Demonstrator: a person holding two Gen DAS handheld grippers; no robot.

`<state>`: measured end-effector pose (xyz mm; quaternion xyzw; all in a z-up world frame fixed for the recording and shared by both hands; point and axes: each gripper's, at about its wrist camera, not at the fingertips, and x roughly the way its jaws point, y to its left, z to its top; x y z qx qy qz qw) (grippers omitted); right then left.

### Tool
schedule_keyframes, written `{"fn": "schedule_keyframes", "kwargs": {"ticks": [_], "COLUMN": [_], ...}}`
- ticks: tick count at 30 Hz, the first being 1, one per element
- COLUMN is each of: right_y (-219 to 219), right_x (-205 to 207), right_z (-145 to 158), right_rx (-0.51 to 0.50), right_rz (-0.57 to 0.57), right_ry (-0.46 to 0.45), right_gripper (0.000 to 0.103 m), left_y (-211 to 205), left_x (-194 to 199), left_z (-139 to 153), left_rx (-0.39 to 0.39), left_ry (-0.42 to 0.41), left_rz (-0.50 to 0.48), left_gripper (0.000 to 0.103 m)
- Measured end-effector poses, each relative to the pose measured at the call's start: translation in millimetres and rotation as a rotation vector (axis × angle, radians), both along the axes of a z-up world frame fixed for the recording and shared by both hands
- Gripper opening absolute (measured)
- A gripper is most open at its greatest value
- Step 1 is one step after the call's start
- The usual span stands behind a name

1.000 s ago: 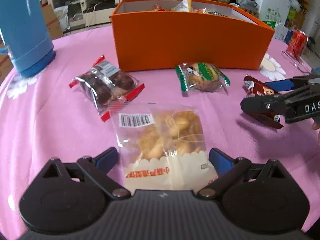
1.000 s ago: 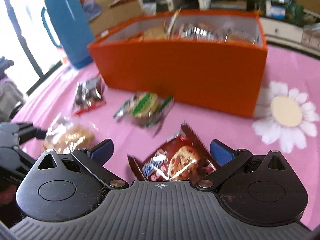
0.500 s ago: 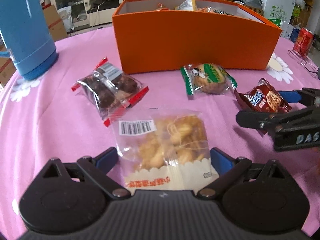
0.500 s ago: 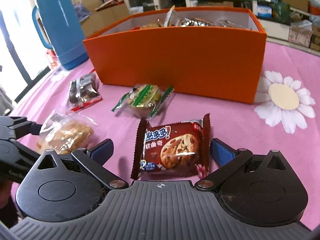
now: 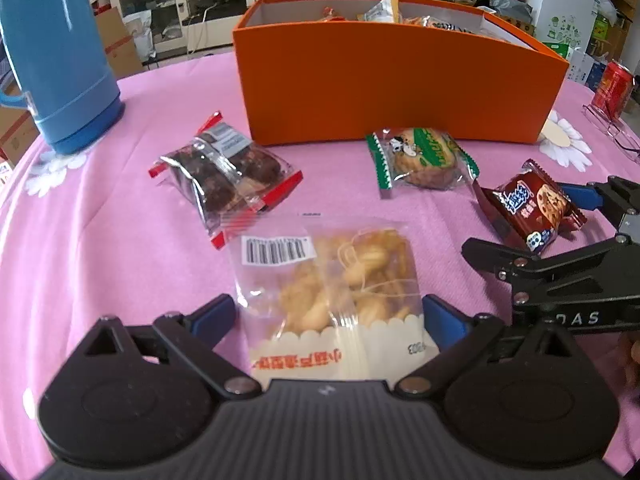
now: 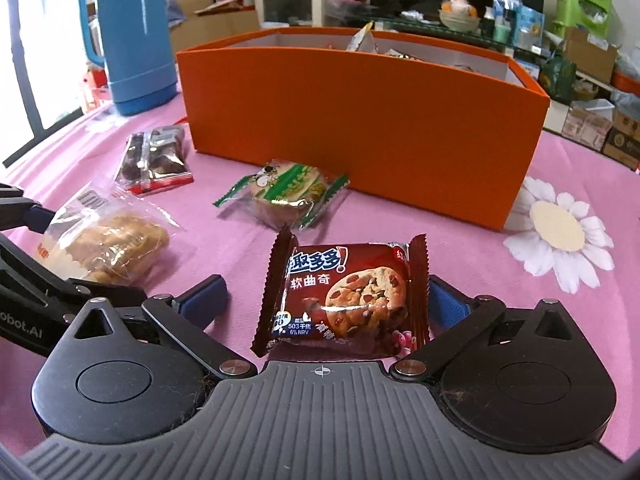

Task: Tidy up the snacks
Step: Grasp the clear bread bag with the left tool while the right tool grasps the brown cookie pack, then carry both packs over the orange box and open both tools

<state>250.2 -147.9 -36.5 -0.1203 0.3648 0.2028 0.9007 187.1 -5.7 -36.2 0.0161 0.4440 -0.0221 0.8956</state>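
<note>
My left gripper (image 5: 328, 316) is open, its blue pads on either side of a clear bag of golden biscuits (image 5: 336, 280) lying on the pink cloth. The right gripper (image 6: 326, 304) is open around a dark red chocolate-chip cookie pack (image 6: 344, 292); that pack (image 5: 532, 208) also shows in the left wrist view. Beyond lie a green-trimmed cake pack (image 5: 420, 158) and a red-edged bag of dark cakes (image 5: 224, 176). An orange box (image 5: 396, 80) with several snacks inside stands at the back. In the right wrist view the biscuit bag (image 6: 108, 236) sits at the left.
A tall blue thermos (image 5: 56, 52) stands at the back left on the pink tablecloth (image 5: 100, 240). A red can (image 5: 612, 88) and a pair of glasses (image 5: 612, 128) sit at the far right. White daisy prints (image 6: 560, 232) mark the cloth beside the box.
The right gripper has swung round and settled with the cookie pack squarely between its open fingers. My left gripper has crept slightly forward over the biscuit bag.
</note>
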Motion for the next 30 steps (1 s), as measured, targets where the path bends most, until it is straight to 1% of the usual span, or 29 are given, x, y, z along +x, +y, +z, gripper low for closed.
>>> {"fn": "schedule_keyframes", "kwargs": {"ticks": [3,5,6,7,8,9,10,11,13,16,20,22,24,26,28,30], "right_y": [0.7,-1.6,-2.7,-3.9,-6.0,-9.6,-14.6,-17.3,-20.5,-28.4,-39.3,-46.5,-49.7,-50.4,-47.8,-43.4], "right_x": [0.6,1.7,1.6,1.2,0.5,0.2,0.4,0.1,-2.8,-12.0,-32.3,-47.4,-58.4,-60.7,-50.2,-30.9], "right_z": [-0.4,1.7,3.6,6.2,8.8,11.6,13.5,14.3,16.1,21.0,31.1,34.1,38.9,53.3,78.2,104.1], "right_rx": [-0.001,0.014,0.013,0.001,0.001,0.015,0.046,0.056,0.066,0.119,0.177,0.252,0.320,0.347,0.349,0.333], "right_rz": [0.007,-0.004,-0.018,-0.031,-0.033,-0.040,-0.050,-0.056,-0.067,-0.066,-0.104,-0.144,-0.160,-0.162,-0.145,-0.134], "right_ry": [0.006,0.019,0.020,0.017,0.015,0.020,0.040,0.046,0.059,0.091,0.101,0.122,0.138,0.125,0.079,0.012], "right_gripper": [0.088,0.085,0.074,0.054,0.040,0.032,0.028,0.028,0.027,0.026,0.026,0.026,0.026,0.026,0.026,0.026], "left_y": [0.7,0.5,0.1,-0.7,-1.9,-3.2,-3.6,-2.4,3.6,16.3,31.6,38.7,45.7,51.7,54.1,55.4], "left_x": [-0.9,-0.6,-1.0,-2.2,-3.3,-4.1,-5.5,-8.1,-15.8,-32.6,-45.0,-45.6,-38.8,-23.7,-4.7,22.0], "left_z": [-0.4,-0.2,0.5,2.7,5.4,7.5,8.9,11.4,17.9,32.2,48.3,54.7,63.3,76.8,92.4,108.8], "left_rx": [-0.002,-0.002,-0.005,-0.014,-0.025,-0.022,-0.019,-0.028,-0.055,-0.109,-0.140,-0.167,-0.197,-0.204,-0.200,-0.200], "left_ry": [-0.010,-0.008,-0.009,-0.015,-0.016,-0.008,-0.006,-0.001,0.005,-0.014,-0.037,-0.042,-0.049,-0.076,-0.115,-0.149], "left_rz": [-0.005,0.002,0.002,-0.003,-0.013,-0.011,-0.010,-0.008,0.016,0.036,0.051,0.052,0.049,0.052,0.057,0.062], "left_gripper": [0.100,0.100,0.093,0.087,0.075,0.072,0.070,0.065,0.062,0.062,0.062,0.062,0.061,0.061,0.061,0.061]}}
